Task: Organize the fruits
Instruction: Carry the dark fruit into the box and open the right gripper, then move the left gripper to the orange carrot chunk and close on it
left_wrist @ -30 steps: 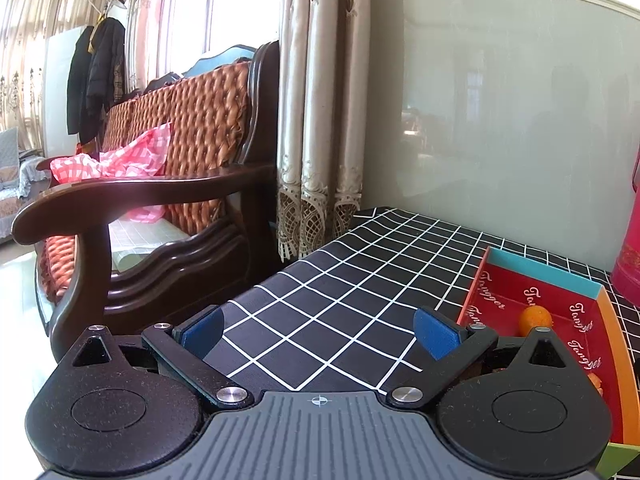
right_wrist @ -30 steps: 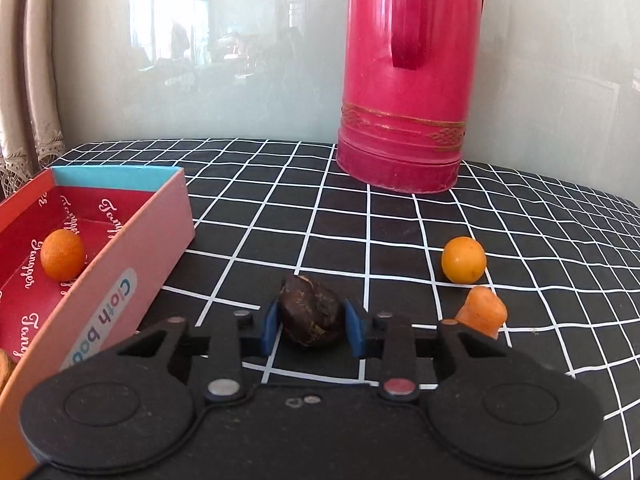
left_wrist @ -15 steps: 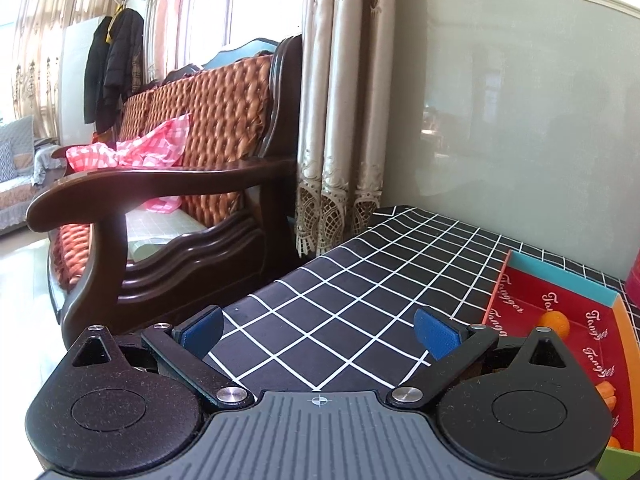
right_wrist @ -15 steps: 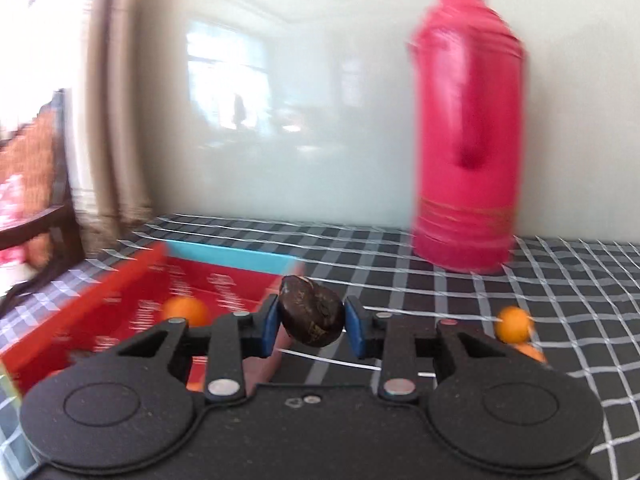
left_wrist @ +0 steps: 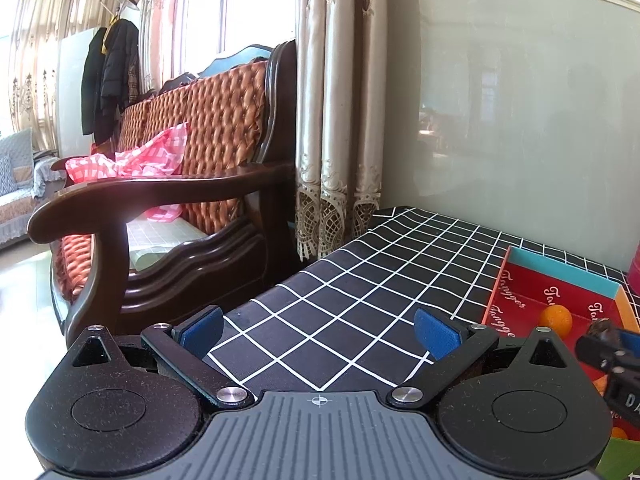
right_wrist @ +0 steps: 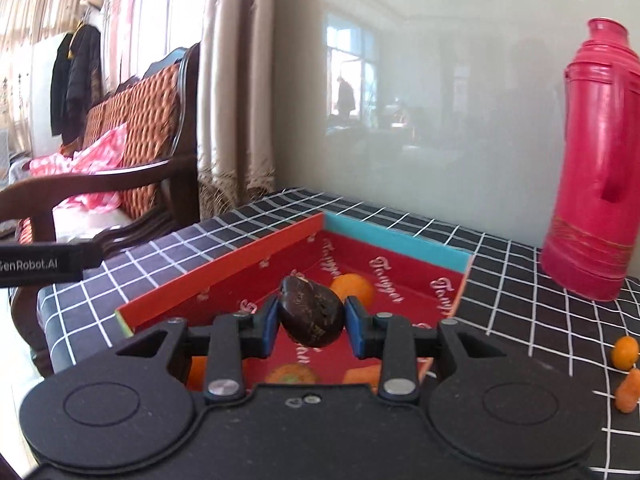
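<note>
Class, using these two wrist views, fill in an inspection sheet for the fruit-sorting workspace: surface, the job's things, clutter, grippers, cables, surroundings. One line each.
Surface: checked tablecloth, black with white lines, covers the table.
Job's things: red box open, a round orange fruit and other orange pieces inside; dark brown fruit held above the box; small orange fruit and an orange piece lying on the cloth outside it.
Clutter: red thermos standing upright near the wall.
Grippers: right gripper shut on the dark brown fruit; left gripper open, empty.
Cables: nothing seen.
Surroundings: wooden sofa with pink checked cloth, curtains, pale wall.
</note>
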### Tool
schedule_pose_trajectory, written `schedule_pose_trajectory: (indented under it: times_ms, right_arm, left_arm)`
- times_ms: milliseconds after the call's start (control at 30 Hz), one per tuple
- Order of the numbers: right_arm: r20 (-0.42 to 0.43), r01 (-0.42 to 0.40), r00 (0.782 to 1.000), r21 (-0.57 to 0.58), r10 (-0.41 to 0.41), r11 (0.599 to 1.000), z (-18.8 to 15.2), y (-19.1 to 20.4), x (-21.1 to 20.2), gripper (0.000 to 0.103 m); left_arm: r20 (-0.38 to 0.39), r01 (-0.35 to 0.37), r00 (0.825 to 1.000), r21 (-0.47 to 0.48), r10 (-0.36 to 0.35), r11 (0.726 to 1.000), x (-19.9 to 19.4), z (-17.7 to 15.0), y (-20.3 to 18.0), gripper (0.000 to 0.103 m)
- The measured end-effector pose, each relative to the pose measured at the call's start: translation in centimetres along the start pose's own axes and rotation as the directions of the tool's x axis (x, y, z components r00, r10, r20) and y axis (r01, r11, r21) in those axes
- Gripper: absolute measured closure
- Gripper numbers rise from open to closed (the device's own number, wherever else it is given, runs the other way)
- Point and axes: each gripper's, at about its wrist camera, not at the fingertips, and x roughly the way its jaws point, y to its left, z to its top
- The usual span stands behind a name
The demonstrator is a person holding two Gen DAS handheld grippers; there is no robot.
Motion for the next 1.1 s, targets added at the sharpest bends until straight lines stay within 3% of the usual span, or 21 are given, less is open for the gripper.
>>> schedule_pose_trajectory:
  times_ms: [100,167,300,433,800,1033,1100]
  right_arm:
    - [-0.007,0.013,1.0,-0.002,-0.013,1.0,-0.1,0.4,0.2,0.065]
    - [0.012,0.034,0.999,0.007,-0.034,0.999,-0.1,0.4,-0.1,0.045]
    - [0.069,0.081,0.994,0.019,-0.082,0.997,0.3,-0.2,-1.2,0.042]
    - [0.086,0.159,0.983,0.055,-0.164,0.986,0.7,-1.5,-1.9,0.029]
    - [0.002,0.34,0.939,0.141,-0.343,0.93,-0.2,-6.0,-3.3,0.027]
    - [-0.005,0.442,0.895,0.127,-0.445,0.888,-1.1,-8.2,-5.5,0.025]
    - [-0.009,0.472,0.88,0.131,-0.475,0.872,-1.4,-9.0,-6.2,0.019]
  left_arm:
    - [-0.006,-0.004,1.0,-0.003,0.004,1.0,0.2,0.0,0.1,0.002]
    - [-0.009,-0.005,1.0,-0.004,0.005,1.0,0.2,0.0,0.2,0.002]
    - [-0.012,0.0,1.0,-0.003,0.0,1.0,0.2,0.0,0.0,0.002]
    - [-0.013,0.012,1.0,0.009,-0.012,1.0,0.1,-0.1,-0.7,0.002]
    - [-0.003,0.068,0.998,0.065,-0.068,0.996,-1.1,-0.5,-4.2,0.002]
    - [0.02,0.135,0.99,0.115,-0.138,0.984,-2.7,-1.0,-7.7,0.002]
    - [0.029,0.153,0.987,0.133,-0.158,0.979,-3.2,-1.1,-8.8,0.002]
